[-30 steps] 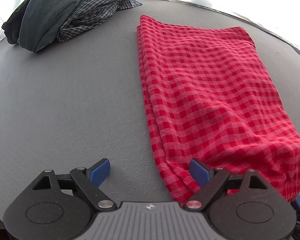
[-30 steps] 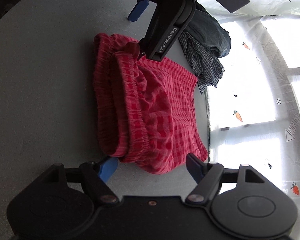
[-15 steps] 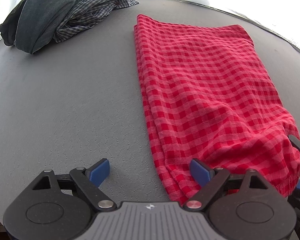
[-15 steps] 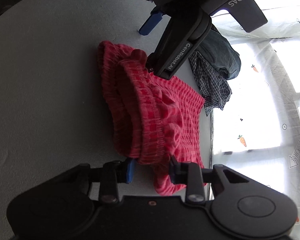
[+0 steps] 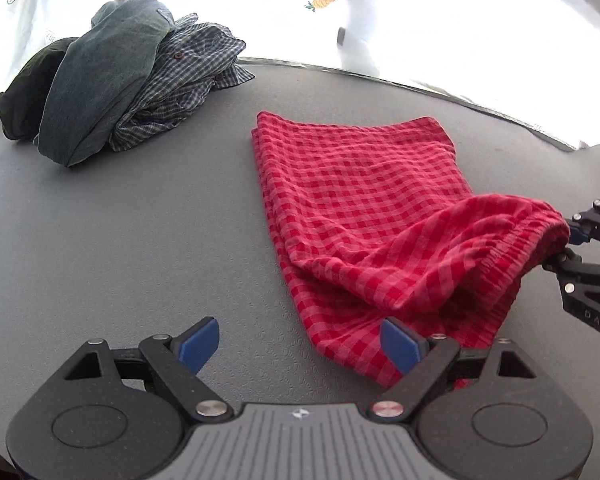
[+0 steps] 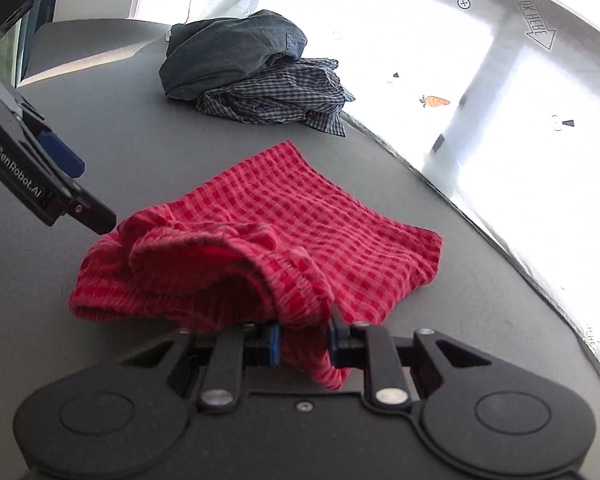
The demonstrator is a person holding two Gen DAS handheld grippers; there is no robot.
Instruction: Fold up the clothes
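Folding stage: a lengthwise fold appears done on the red-and-pink checked cotton shorts (image 5: 364,200), which lie as a long doubled strip on the grey textured tabletop (image 5: 140,240); the crosswise fold is judged to be only begun.

Garment place: the shorts are seen right of centre in the left wrist view, the far hem flat toward the upper middle of the frame, the elastic waistband end raised off the tabletop at the right edge.

Right gripper: the right gripper (image 6: 302,340) is pinched onto a bunched corner of the waistband, at the lower middle of its own frame, with cloth caught between the blue pads.

Left gripper: the left gripper (image 5: 300,344) is held spread wide, nothing between its pads; its right finger sits just beside or over the near corner of the shorts, and contact cannot be told.

Left to do on this garment: the other waistband corner is judged to need a grasp, and the raised end is yet to be carried over to the far hem and flattened.

Left to do overall: a crumpled heap of dark green denim and blue plaid shirts (image 5: 112,84) waits unfolded at the upper left, well apart from the shorts.
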